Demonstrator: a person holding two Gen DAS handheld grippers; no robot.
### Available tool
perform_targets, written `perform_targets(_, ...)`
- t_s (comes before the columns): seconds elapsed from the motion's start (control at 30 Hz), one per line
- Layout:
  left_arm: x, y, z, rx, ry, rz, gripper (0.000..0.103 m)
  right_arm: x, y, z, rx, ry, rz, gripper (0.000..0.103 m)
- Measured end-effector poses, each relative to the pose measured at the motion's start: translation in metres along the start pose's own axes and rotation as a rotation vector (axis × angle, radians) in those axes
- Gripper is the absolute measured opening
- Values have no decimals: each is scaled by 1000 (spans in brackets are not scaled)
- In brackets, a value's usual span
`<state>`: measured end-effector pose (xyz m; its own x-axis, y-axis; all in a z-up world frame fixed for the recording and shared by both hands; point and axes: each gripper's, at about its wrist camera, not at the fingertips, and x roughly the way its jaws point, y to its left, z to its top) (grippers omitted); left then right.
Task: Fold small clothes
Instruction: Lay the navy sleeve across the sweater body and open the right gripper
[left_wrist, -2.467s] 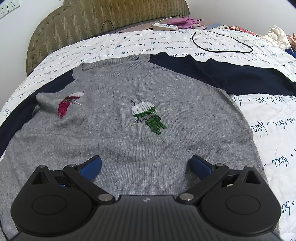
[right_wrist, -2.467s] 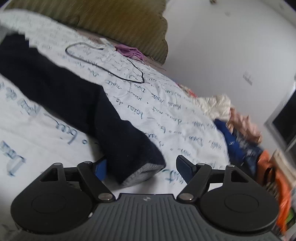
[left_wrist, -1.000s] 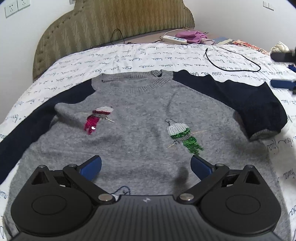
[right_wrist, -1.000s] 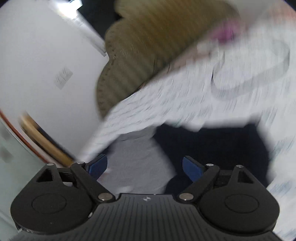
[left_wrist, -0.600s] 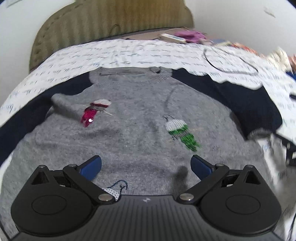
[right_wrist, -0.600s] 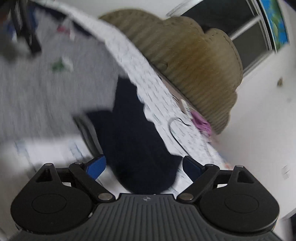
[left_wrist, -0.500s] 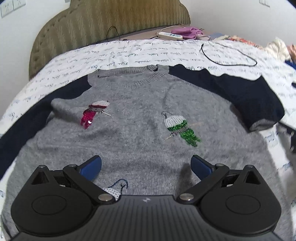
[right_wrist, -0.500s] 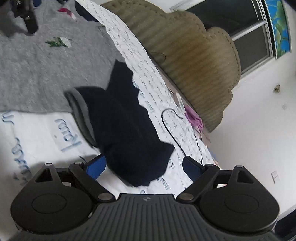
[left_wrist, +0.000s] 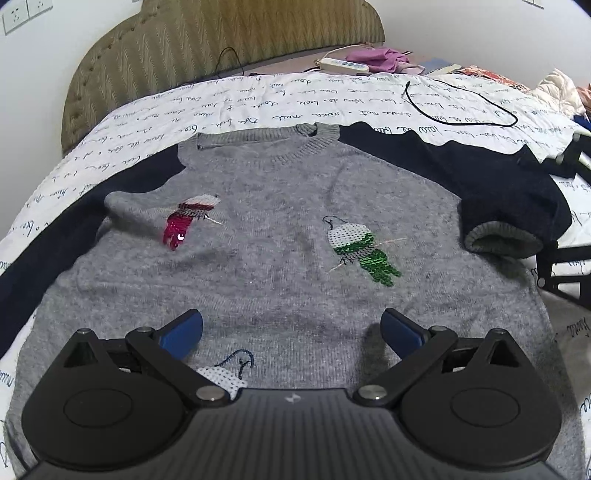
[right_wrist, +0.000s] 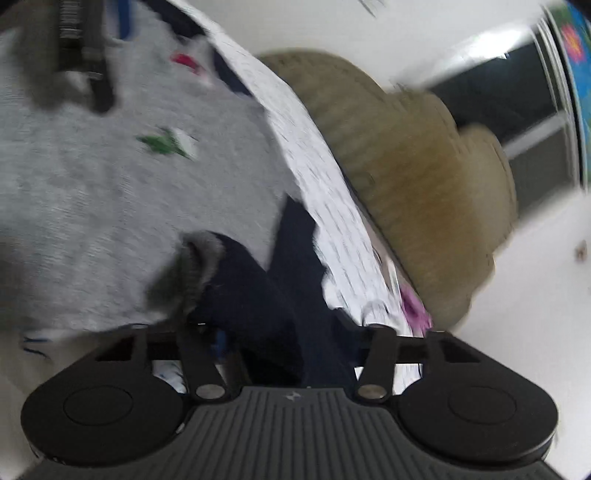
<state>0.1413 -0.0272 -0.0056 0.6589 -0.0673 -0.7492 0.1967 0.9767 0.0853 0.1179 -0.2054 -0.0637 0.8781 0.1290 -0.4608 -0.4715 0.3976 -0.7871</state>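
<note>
The left tool (left_wrist: 291, 332) hangs over the lower front of the grey sweater (left_wrist: 280, 258), its blue fingers (left_wrist: 183, 332) spread wide apart with nothing between them, only knit below. The sweater lies flat and face up on the bed (left_wrist: 258, 99), spreading away from this tool toward the headboard (left_wrist: 207, 48). Ahead and to the left of the tool sits the red sequin bird (left_wrist: 188, 219), and beyond that the left navy sleeve (left_wrist: 55, 236) runs out toward the bed's edge. Just under the left finger a third sequin motif (left_wrist: 225, 373) peeks out, partly hidden by the tool's body. Ahead and to the right is the green sequin bird (left_wrist: 360, 249), and further right the right navy sleeve (left_wrist: 498, 188) is doubled back so its grey cuff (left_wrist: 502, 240) rests on the sweater's side. The right tool (right_wrist: 291, 343) is at that sleeve: in its own blurred view the dark sleeve fabric fills the space between its fingers, the cuff lies ahead and to its left, and the jaws are closing around the sleeve; the pads are hidden, so I cannot tell whether they press on it. A black cable (left_wrist: 461, 107) loops on the bedspread far ahead.
</note>
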Motion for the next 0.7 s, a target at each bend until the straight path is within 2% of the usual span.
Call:
perform_targets(0.07,0,1,-1,0,-2,2,103,-7,6,2,-51,-21,-20,37)
perform_targets(0.13,2,1,-1,1,4,9,103,-10,6,5,-58,-23,9,29)
perform_targets(0.17,3,1,-1,2,6,9,103,-12,6,5,-65,-20,27,18)
perform_targets(0.2,3,1,-1,2,5,8,103,-15,8,6,-67,-7,48,14)
perform_targets(0.27,2,3,-1,-1,-3,8,103,-19,6,9,-27,18,85,14)
perform_targets(0.33,2,7,0,-10,-10,14,103,-22,-5,14,90,18,98,14)
perform_targets(0.5,5,19,4,-44,-17,46,103,-29,-43,15,483,-25,93,9)
perform_targets(0.7,6,32,6,-73,-30,74,103,-8,-79,0,961,-35,133,9)
